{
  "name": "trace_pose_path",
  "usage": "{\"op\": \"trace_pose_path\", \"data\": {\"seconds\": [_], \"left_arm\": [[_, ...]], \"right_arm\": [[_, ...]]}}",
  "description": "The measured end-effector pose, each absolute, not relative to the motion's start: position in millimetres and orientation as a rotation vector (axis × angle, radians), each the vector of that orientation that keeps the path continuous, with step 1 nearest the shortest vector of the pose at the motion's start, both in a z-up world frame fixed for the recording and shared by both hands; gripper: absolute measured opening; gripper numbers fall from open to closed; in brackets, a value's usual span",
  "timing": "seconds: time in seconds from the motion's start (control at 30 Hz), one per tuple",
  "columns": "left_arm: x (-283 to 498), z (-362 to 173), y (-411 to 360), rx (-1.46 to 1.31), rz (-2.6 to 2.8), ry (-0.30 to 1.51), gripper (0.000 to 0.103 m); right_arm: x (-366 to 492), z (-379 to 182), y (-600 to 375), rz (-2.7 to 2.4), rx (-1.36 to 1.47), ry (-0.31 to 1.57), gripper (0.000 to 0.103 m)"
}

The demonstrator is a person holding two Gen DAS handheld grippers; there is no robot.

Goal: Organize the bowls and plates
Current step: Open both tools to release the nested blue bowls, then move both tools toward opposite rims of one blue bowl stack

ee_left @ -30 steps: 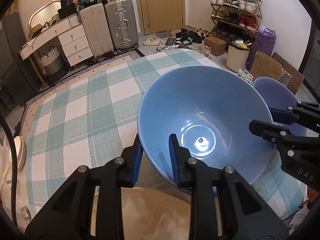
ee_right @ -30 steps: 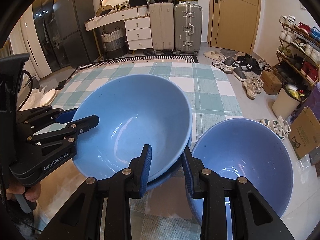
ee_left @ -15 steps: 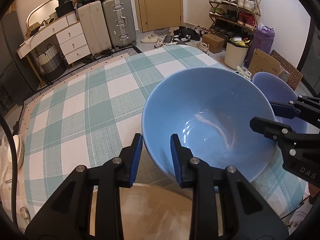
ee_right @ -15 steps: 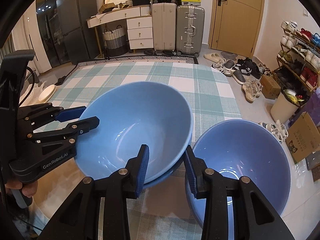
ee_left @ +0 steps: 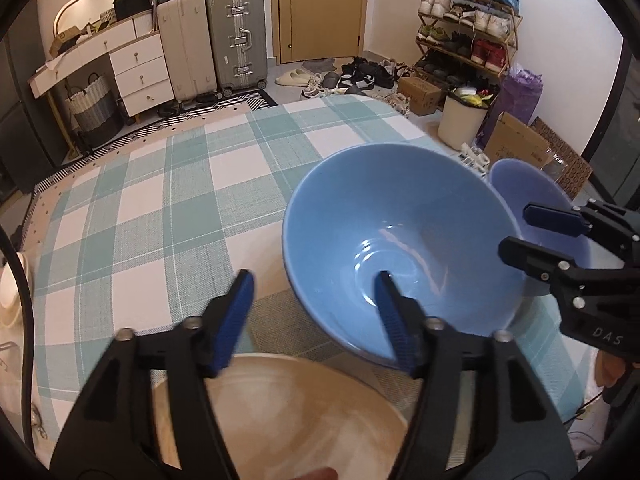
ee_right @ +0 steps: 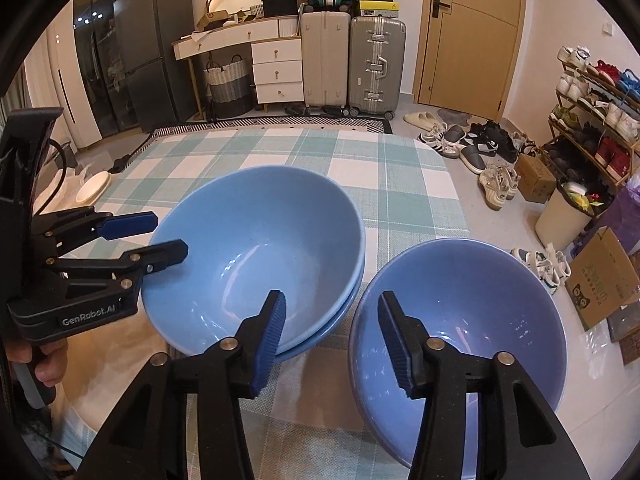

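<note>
A large blue bowl (ee_left: 404, 252) (ee_right: 260, 248) rests nested in a second blue bowl (ee_right: 340, 314) on the green-checked tablecloth (ee_left: 160, 208). A third, lilac-blue bowl (ee_right: 460, 320) (ee_left: 520, 184) stands to its right. My left gripper (ee_left: 316, 304) is open, its jaws astride the near rim of the stacked bowl without touching it. My right gripper (ee_right: 332, 324) is open, over the gap between the stacked bowls and the lilac-blue bowl. A beige plate or bowl (ee_left: 288, 412) lies under my left gripper.
The table's right edge (ee_right: 456, 216) drops to a floor with shoes, a bin (ee_right: 564, 216) and cardboard boxes. A small white dish (ee_right: 94, 186) sits off the table's left side. Suitcases and a dresser stand at the far wall.
Both grippers have opened and let go of the blue bowl's rim. The bowl now rests nested in the bowl beneath it. Both grippers have drawn back slightly.
</note>
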State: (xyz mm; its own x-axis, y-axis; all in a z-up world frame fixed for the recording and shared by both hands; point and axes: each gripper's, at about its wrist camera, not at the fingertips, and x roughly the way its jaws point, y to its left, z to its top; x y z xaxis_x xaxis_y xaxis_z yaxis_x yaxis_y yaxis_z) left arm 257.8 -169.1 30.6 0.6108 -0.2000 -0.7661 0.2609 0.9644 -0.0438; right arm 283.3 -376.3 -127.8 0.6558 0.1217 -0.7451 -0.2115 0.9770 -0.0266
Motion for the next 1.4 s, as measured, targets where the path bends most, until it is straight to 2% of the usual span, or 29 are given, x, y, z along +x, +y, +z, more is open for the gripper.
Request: {"op": "trace_pose_path", "data": {"seconds": [0.03,0.1,0.23,0.3,0.33,0.37,0.4,0.7,1.2,1.33,1.4], "left_arm": [[255,35,-168,0.057,-0.277,0.869,0.076],[251,43,-167,0.025,-0.305,0.86,0.077],[242,57,-169,-0.009,-0.324,0.839,0.081],[237,63,-173,-0.019,-0.335,0.832,0.088],[235,66,-175,-0.019,-0.336,0.826,0.089],[232,70,-178,-0.016,-0.333,0.818,0.099],[229,74,-180,-0.016,-0.33,0.803,0.101],[205,96,-207,-0.033,-0.377,0.777,0.101],[187,83,-274,-0.005,-0.444,0.83,0.101],[181,78,-290,0.002,-0.486,0.843,0.099],[179,74,-298,0.003,-0.501,0.855,0.094]], "right_arm": [[283,-126,-378,0.193,-0.106,0.833,0.059],[280,-118,-384,0.201,-0.074,0.811,0.078],[274,-103,-393,0.201,-0.047,0.773,0.092],[270,-95,-401,0.184,-0.036,0.75,0.1],[268,-91,-404,0.182,-0.027,0.741,0.101],[266,-88,-409,0.181,-0.018,0.735,0.102],[264,-85,-413,0.18,-0.009,0.731,0.102],[240,-58,-461,0.106,0.037,0.679,0.102],[215,-56,-524,0.016,0.077,0.668,0.102],[213,-62,-535,-0.001,0.088,0.676,0.102],[211,-65,-541,-0.009,0.096,0.68,0.102]]}}
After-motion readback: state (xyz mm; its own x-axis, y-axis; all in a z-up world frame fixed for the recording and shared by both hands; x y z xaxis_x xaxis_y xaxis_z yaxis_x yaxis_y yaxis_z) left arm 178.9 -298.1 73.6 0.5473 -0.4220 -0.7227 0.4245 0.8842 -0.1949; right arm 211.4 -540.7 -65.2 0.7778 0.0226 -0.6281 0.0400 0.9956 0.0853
